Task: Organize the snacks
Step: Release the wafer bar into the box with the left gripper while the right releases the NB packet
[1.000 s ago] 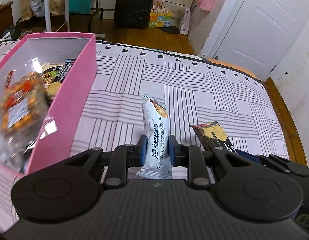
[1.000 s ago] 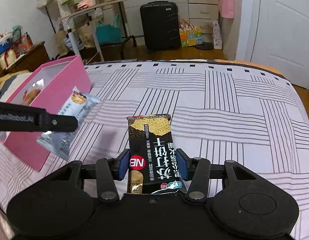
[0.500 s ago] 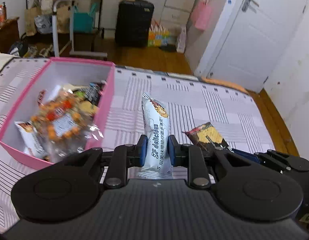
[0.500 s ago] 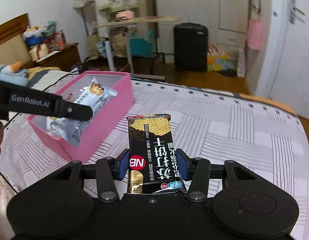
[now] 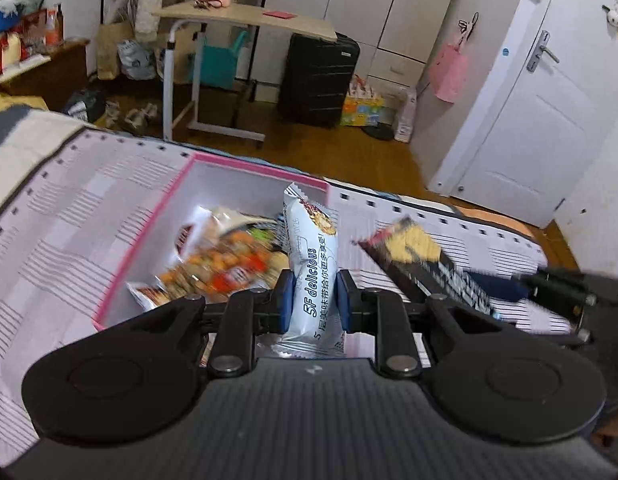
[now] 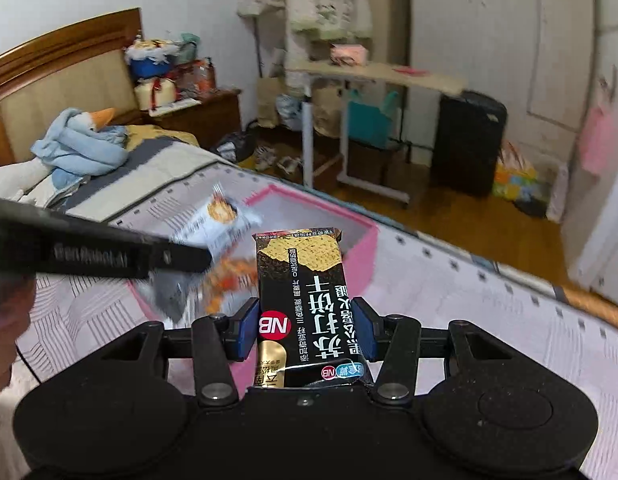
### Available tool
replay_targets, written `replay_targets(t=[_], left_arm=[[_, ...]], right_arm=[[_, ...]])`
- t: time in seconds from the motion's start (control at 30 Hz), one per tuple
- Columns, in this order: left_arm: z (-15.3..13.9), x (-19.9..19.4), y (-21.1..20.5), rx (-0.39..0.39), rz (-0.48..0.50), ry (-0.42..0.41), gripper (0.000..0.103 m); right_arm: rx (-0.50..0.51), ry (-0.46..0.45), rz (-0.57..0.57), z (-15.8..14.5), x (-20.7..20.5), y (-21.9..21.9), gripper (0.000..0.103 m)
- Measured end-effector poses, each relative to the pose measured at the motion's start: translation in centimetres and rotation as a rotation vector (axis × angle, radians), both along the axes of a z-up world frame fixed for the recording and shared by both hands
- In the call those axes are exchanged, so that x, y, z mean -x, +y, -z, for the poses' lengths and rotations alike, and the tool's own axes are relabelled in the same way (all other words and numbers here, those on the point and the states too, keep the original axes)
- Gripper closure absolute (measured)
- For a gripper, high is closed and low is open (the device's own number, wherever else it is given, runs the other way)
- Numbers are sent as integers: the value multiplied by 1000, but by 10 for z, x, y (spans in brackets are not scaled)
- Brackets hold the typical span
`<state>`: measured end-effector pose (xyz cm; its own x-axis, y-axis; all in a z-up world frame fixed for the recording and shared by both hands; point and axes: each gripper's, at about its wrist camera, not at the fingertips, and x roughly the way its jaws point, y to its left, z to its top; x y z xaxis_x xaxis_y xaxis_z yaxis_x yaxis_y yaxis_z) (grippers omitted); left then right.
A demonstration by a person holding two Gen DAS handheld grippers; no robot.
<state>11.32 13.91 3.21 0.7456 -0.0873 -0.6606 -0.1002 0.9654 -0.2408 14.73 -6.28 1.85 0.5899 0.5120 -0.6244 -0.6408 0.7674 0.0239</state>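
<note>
Snacks are split between two grips and a pink box that sits on the striped bedspread. From the left wrist view, the left gripper pinches a white snack bar wrapper between its blue pads, the packet standing lengthways along the fingers with its far end reaching over the box's right-hand wall. Inside the box lie several packets, among them a clear bag of orange-and-red pieces; they are blurred, so the others are hard to name. Off to the right in that view, the right gripper shows as a dark smear holding a black cracker packet above the bedspread, just beside the box. The right wrist view gives this grip clearly: the blue pads press on both long edges of the black cracker packet, printed side up, its far end pointing toward the box's near pink wall. In the same view the left gripper's black finger crosses from the left, with the white wrapper hanging over the box's open top. Beyond the bed stand a light wooden rolling table, a black suitcase and a white door.
</note>
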Motion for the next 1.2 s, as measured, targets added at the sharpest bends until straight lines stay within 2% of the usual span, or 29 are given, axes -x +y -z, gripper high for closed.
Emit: replay_targets(t=[0.2, 0.43, 0.67, 0.77, 0.83, 0.87, 0.9, 0.93, 1.07, 1.2], left_arm=[[21, -32, 26, -41, -33, 46, 81], [58, -54, 50, -102, -164, 80, 81], [84, -64, 71, -67, -169, 87, 78], [94, -69, 76, -60, -178, 96, 78], [98, -70, 80, -55, -183, 97, 75], [99, -69, 81, -55, -179, 90, 72], [99, -67, 83, -47, -177, 79, 66], [97, -65, 85, -34, -178, 65, 63], [92, -54, 87, 7, -151, 36, 63], [88, -44, 77, -4, -126, 33, 63]], right_arm=[[3, 14, -41, 18, -45, 44, 49], [49, 7, -46, 59, -80, 83, 49], [90, 10, -81, 80, -100, 104, 49], [86, 9, -67, 88, -106, 105, 43], [70, -12, -57, 87, -106, 104, 39], [53, -19, -54, 86, -104, 100, 32], [38, -19, -51, 84, -102, 97, 29], [19, -23, -44, 81, -98, 92, 29], [-62, -51, -10, 69, -73, 68, 29], [-125, -41, 29, 66, -47, 43, 29]])
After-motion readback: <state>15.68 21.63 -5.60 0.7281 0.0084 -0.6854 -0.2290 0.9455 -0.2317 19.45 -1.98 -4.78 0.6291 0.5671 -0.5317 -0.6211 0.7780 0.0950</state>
